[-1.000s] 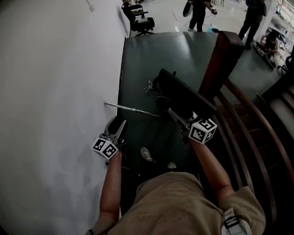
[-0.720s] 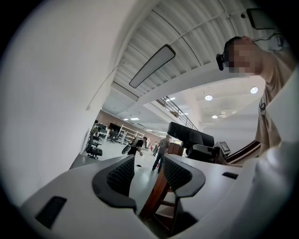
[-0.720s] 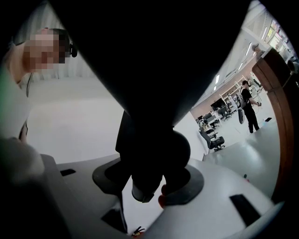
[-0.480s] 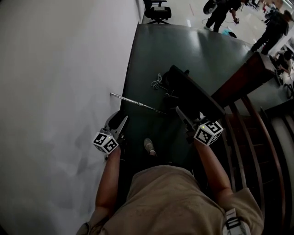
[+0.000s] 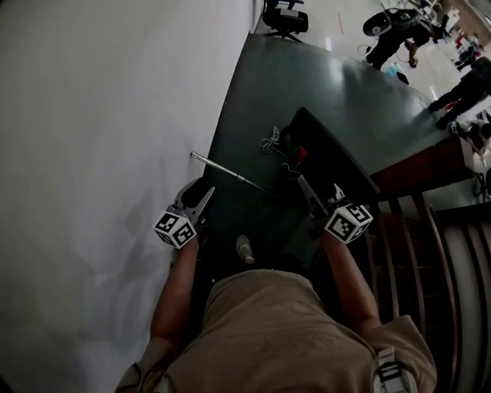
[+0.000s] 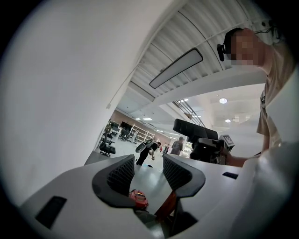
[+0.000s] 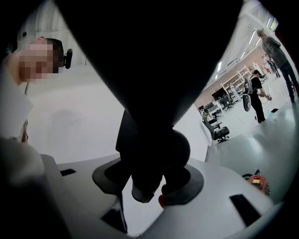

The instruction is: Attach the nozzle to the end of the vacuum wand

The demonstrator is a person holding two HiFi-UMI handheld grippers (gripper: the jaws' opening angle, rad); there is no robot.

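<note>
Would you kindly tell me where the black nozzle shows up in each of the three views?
Head view: the black nozzle, right of centre, a slanted slab.
Left gripper view: the nozzle, right of centre, beyond the jaws.
Right gripper view: the nozzle fills top centre, gripped between the jaws.
Shared landmark: the black office chair.

Two grippers [image 5: 203, 190] [image 5: 304, 184], one nozzle [image 5: 331, 156], one wand [image 5: 229, 174]

a dark green floor [image 5: 322, 77] carries a thin metal wand [image 5: 230, 174]. a tangled cord [image 5: 270, 142] lies just beyond the wand.
</note>
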